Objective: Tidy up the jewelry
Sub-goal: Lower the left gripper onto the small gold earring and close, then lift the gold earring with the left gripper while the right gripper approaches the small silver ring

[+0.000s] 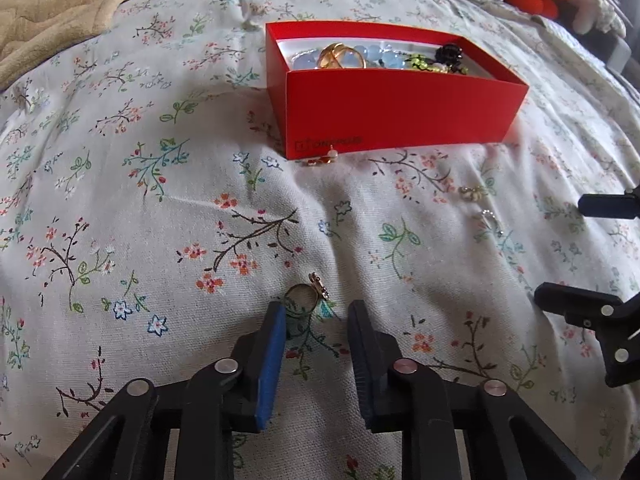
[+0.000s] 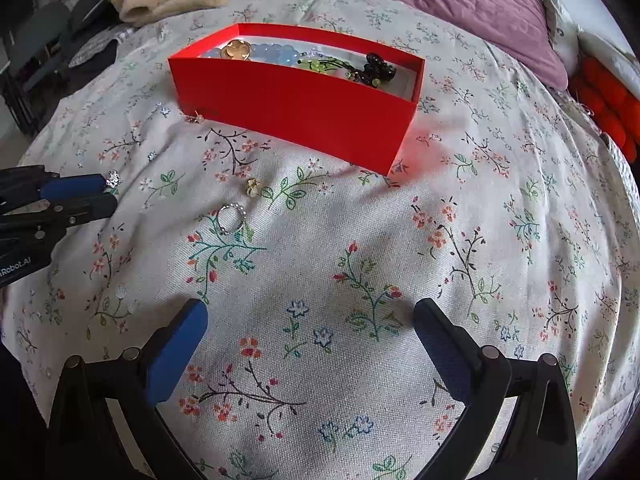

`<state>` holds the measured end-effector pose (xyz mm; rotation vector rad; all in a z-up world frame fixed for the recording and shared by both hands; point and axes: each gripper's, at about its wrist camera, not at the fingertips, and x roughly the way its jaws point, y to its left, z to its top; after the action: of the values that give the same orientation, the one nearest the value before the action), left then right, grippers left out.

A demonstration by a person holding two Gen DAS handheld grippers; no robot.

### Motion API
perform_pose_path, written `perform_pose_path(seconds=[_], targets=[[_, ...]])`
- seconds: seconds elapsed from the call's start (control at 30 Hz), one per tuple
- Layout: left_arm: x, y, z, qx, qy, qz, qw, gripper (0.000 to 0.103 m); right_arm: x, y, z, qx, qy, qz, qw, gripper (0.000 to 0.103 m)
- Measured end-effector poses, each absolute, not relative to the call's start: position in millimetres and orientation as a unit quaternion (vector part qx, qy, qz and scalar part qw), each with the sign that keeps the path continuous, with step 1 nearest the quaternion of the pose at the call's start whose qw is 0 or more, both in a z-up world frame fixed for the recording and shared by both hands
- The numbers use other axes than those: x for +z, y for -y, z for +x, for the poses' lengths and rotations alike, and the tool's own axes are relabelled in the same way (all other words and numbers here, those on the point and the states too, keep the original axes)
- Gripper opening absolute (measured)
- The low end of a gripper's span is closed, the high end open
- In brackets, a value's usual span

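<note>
Gold ring (image 1: 306, 294), flower-topped, on floral bedspread (image 1: 160, 208)

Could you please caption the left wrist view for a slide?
Open left tool approaches a gold ring on the floral bedspread, red box of jewelry beyond.

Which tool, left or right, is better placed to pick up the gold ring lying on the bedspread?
Left. The gold ring lies just ahead of the open left tool, nearly between its tips. The right tool, open too, hovers over bare bedspread, farther from that ring.
</note>
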<state>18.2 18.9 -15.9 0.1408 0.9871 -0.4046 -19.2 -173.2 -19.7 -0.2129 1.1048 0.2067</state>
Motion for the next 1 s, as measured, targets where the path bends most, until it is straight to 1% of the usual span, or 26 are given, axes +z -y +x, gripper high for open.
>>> perform_pose_path(seconds=[0.1,0.13,0.33,0.4,0.43,0.47,0.67,0.73,0.9,1.0], targets=[[-16.4,-19.0,20.9,-0.185,-0.47,0.066,0.86,0.025,-19.4,171.1,-19.4,0.098,-0.523,-0.102,0.841,0.103],[-16.3,-18.5,21.4,-0.18,-0.467,0.068,0.863,0.027,-19.5,170.8,-18.8,0.098,-0.523,-0.101,0.84,0.103],[-18.7,-16.4,25.7,-0.182,-0.461,0.08,0.865,0.028,-20.1,170.2,-17.3,0.097,-0.524,-0.099,0.84,0.103],[-18.5,-16.6,26.4,-0.183,-0.459,0.081,0.865,0.025,-20.6,169.7,-16.5,0.096,-0.524,-0.098,0.84,0.103],[-18.1,-16.2,26.1,-0.183,-0.457,0.085,0.866,0.019,-20.7,169.2,-15.8,0.096,-0.524,-0.097,0.841,0.103],[-17.6,-15.6,26.1,-0.184,-0.456,0.088,0.866,0.018,-20.5,169.6,-15.2,0.095,-0.524,-0.097,0.841,0.103],[-14.8,-14.9,20.3,-0.189,-0.448,0.102,0.868,0.017,-19.6,166.4,-11.1,0.098,-0.523,-0.09,0.842,0.102],[-13.6,-15.1,18.5,-0.187,-0.448,0.105,0.868,0.017,-18.8,163.6,-9.5,0.101,-0.524,-0.085,0.841,0.1],[-9.6,-19.1,16.3,-0.18,-0.453,0.102,0.867,0.018,-19.0,154.8,-3.2,0.113,-0.53,-0.068,0.838,0.088],[-7.2,-23.2,15.7,-0.176,-0.455,0.097,0.867,0.018,-20.3,150.0,3.0,0.118,-0.534,-0.051,0.835,0.084]])
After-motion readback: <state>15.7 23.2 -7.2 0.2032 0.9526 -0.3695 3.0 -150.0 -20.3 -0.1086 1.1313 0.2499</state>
